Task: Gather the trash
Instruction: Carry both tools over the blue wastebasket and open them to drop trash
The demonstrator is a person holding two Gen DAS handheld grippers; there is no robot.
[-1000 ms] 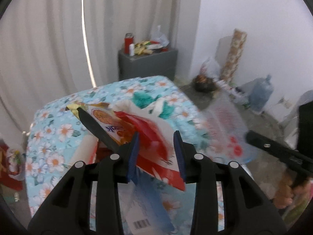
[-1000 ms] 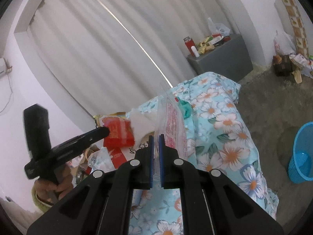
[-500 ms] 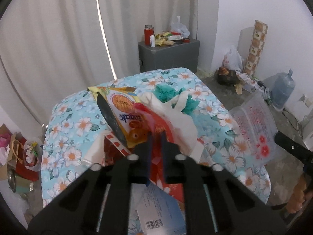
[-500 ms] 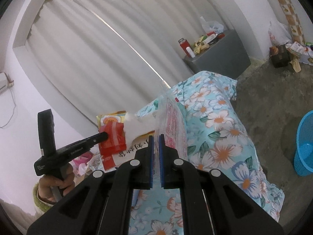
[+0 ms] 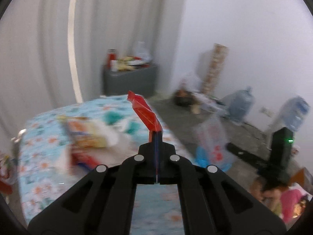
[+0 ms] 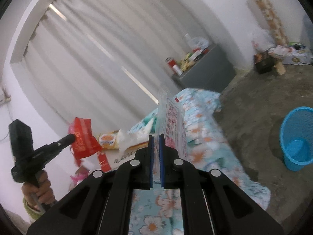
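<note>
Floral-covered desk (image 6: 203,137), the largest item shown, is seen carrying the uncollected trash: an orange snack packet (image 6: 106,140), white crumpled paper (image 6: 135,135) and a red-and-white carton (image 6: 102,161) lie close together near its far edge, presumably awaiting later picks. On the bare floor to the right of the desk, well apart from it, a blue basket (image 6: 297,137) stands upright and open; it is judged to be the likely destination for the trash.

A clear plastic bag (image 6: 173,121) printed with red text is held upright above the desk between the pads of the right claw (image 6: 156,146); the jaws are nearly closed on its lower edge, so that the bag hangs free for carrying or for receiving waste, though which of these is intended cannot be told.

A red wrapper (image 5: 145,112) is pinched at its lower end by the left claw (image 5: 156,137), whose jaws are fully closed on it. The wrapper is raised clear of the desk and is seen in the right wrist view (image 6: 84,138) to the left of the bag, apart from it. The thin edge grip is judged adequate for so light a piece. The person's left hand (image 6: 40,190) is wrapped around the claw's handle. Heavy blur obscures finer detail in the left wrist view.
</note>
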